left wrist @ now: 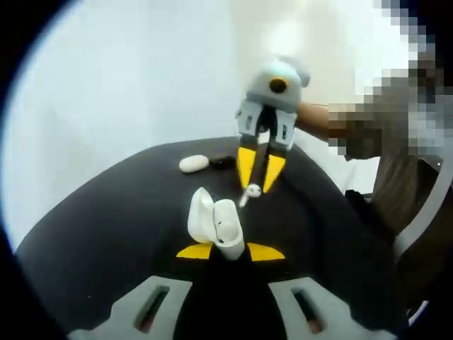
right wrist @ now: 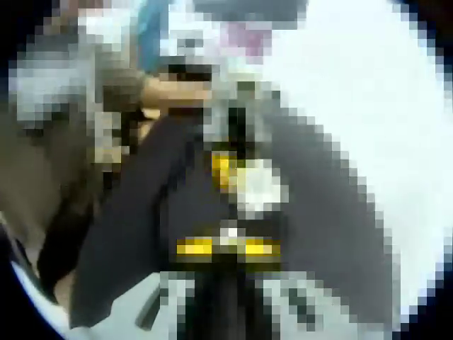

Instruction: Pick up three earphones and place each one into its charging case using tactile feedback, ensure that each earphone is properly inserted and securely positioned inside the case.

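left gripper is clamped on the open charging case on the dark table. right gripper pinches an earphone just beside it. a crooked approach could jam the stem or tip the case.

Left claw — yellow tips closed on the base of an open white charging case, lid tilted back. Right claw enters from above, tips pinching a white earphone just beside the case. Dark counter — a closed white case and a small dark object lie farther back.
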Demonstrator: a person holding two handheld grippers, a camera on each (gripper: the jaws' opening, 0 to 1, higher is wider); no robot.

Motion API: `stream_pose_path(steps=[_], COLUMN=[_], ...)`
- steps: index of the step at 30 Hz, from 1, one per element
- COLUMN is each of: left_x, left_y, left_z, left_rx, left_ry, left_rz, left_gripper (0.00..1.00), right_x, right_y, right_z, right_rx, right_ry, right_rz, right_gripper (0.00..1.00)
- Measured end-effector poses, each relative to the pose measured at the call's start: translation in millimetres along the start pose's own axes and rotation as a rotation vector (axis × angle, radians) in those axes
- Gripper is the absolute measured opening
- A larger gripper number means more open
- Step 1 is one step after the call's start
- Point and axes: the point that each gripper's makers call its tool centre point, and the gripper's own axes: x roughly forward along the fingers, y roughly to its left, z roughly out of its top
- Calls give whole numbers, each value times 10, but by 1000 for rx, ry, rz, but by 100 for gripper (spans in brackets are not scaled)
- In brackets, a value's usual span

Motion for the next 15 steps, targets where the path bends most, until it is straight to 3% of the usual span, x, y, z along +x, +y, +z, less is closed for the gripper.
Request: stream_pose_path(steps=[3,15], left_x=[2,-7], left_y=[4,5], left_z=[1,-4], left_rx=[1,6], left_ry=[0,2], left_rz=[0,3], left_gripper=[14,14], right_x=[28,47], right_y=[-11,-17], right_z=[-95,-77], right_rx=[-34,-167], right_ry=[62,101], right_rz=[-12,-119], right_gripper=[12,15])
